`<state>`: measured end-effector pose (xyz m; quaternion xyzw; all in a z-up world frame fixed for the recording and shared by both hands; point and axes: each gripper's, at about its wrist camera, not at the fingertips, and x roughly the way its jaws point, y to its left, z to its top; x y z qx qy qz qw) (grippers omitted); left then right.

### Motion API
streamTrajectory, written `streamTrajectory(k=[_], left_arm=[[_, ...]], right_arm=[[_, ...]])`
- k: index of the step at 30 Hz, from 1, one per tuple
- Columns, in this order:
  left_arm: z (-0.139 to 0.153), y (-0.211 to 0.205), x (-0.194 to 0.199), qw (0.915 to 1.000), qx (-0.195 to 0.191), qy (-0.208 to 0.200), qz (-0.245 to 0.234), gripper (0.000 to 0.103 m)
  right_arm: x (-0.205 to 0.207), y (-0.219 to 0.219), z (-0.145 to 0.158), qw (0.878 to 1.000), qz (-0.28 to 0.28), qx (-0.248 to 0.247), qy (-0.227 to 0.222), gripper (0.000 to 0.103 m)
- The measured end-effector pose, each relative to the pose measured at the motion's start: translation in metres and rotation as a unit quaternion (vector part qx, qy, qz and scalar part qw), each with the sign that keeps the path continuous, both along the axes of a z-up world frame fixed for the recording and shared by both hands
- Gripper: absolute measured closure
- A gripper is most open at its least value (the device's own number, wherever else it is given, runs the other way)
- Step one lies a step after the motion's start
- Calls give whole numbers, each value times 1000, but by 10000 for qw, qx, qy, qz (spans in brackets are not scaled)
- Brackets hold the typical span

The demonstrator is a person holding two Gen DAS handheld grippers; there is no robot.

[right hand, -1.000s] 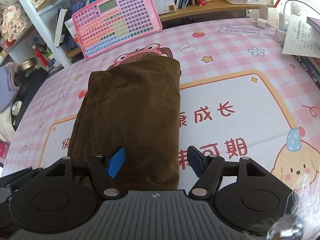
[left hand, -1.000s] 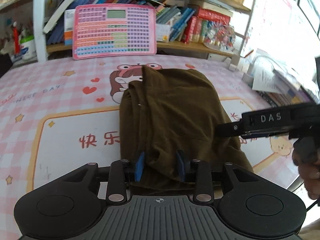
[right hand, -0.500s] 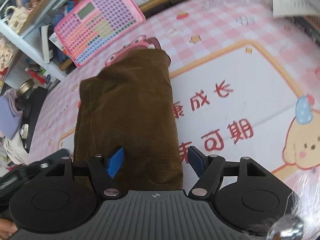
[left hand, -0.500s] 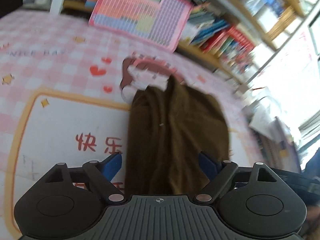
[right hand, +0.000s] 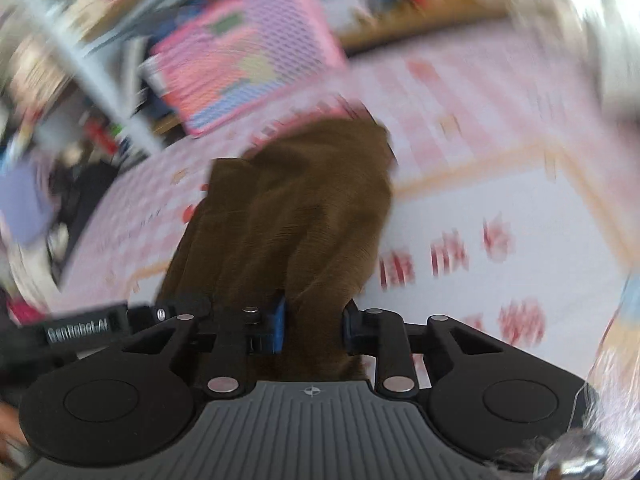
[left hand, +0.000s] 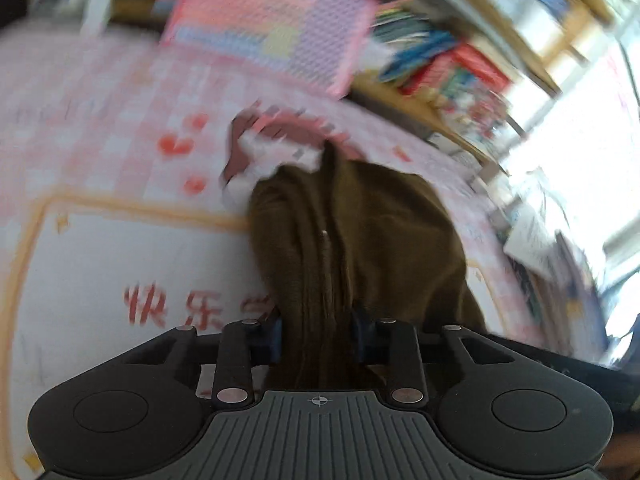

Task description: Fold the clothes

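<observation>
A brown garment (left hand: pixel 360 232) lies folded lengthwise on the pink checked table mat (left hand: pixel 100 248). My left gripper (left hand: pixel 318 338) has its jaws closing on the garment's near edge, and a bunched ridge of cloth fills the gap between the blue pads. In the right wrist view the same brown garment (right hand: pixel 304 208) runs away from me, and my right gripper (right hand: pixel 314 328) is closing on its near right corner, cloth pinched between the pads. The cloth rises in folds toward both grips. Both views are blurred by motion.
A pink keyboard toy (left hand: pixel 272 20) leans against the bookshelf (left hand: pixel 460 60) at the back of the table. Papers and books (left hand: pixel 536 236) crowd the right edge. The other gripper's black body (right hand: pixel 84 326) shows at the left of the right wrist view.
Both grippers stood wide around the garment's near edge half a second ago; now both have closed on the cloth. The cloth bunches up, and both views have swung.
</observation>
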<state>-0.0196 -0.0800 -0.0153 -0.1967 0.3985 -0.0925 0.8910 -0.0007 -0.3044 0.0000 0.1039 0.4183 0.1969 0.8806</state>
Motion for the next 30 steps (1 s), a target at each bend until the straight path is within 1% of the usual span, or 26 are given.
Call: streamTrajectory(k=[2, 3, 5, 6, 7, 8, 9, 10, 11, 12, 14, 16, 18, 19, 20, 21, 22, 24, 27, 30], left_arm=[[3, -7, -7, 9999, 80, -70, -105, 73], [1, -7, -9, 9999, 49, -35, -127, 73], [-6, -2, -7, 9998, -124, 155, -101, 71], [-8, 0, -6, 9995, -201, 228, -91, 70], [-10, 3, -4, 9992, -284, 275, -76, 69], [-12, 5, -3, 9988, -374, 298, -56, 64], [-14, 8, -1, 9984, -453, 350, -30, 58], [-18, 10, 2, 9977, -521, 429, 0, 55], [-21, 12, 4, 9970, -589, 508, 30, 51], [-25, 14, 7, 9961, -657, 586, 60, 46], [-31, 17, 11, 9945, -785, 692, 111, 42], [-33, 16, 12, 9938, -887, 650, 135, 43], [-34, 11, 13, 9938, -903, 635, 118, 51], [-33, 8, 13, 9944, -839, 638, 116, 54], [-32, 6, 13, 9951, -750, 634, 114, 59], [-29, 4, 13, 9956, -702, 605, 116, 66], [-25, 3, 11, 9960, -692, 553, 124, 69], [-18, 1, 8, 9967, -658, 451, 140, 73], [-4, -8, 2, 9981, -537, 264, 161, 74], [8, -18, -3, 9986, -482, 74, 204, 73]], right_arm=[[-2, -2, 0, 10000, 4, -64, 47, 79], [-2, -3, 0, 9999, 6, -96, 71, 79], [-3, -5, -1, 9998, -6, -137, 148, 79], [-1, -9, -5, 9995, -91, -43, 314, 78], [1, -13, -9, 9988, -184, 70, 439, 75], [3, -17, -12, 9978, -292, 183, 572, 73], [4, -21, -15, 9965, -399, 272, 678, 66], [5, -25, -17, 9950, -506, 360, 784, 60], [6, -28, -20, 9932, -605, 448, 889, 58], [8, -31, -23, 9914, -671, 536, 991, 53], [11, -36, -30, 9873, -774, 723, 1183, 46], [12, -40, -33, 9846, -859, 892, 1236, 45], [13, -39, -34, 9843, -835, 942, 1239, 46], [14, -37, -35, 9837, -767, 997, 1284, 60], [14, -36, -35, 9836, -697, 1031, 1303, 65], [13, -34, -32, 9857, -619, 985, 1218, 69], [12, -32, -30, 9876, -542, 938, 1133, 75], [9, -28, -23, 9923, -358, 790, 889, 78], [2, -23, -7, 9976, -119, 510, 463, 79], [-3, -25, 7, 9994, 47, 307, 126, 79]])
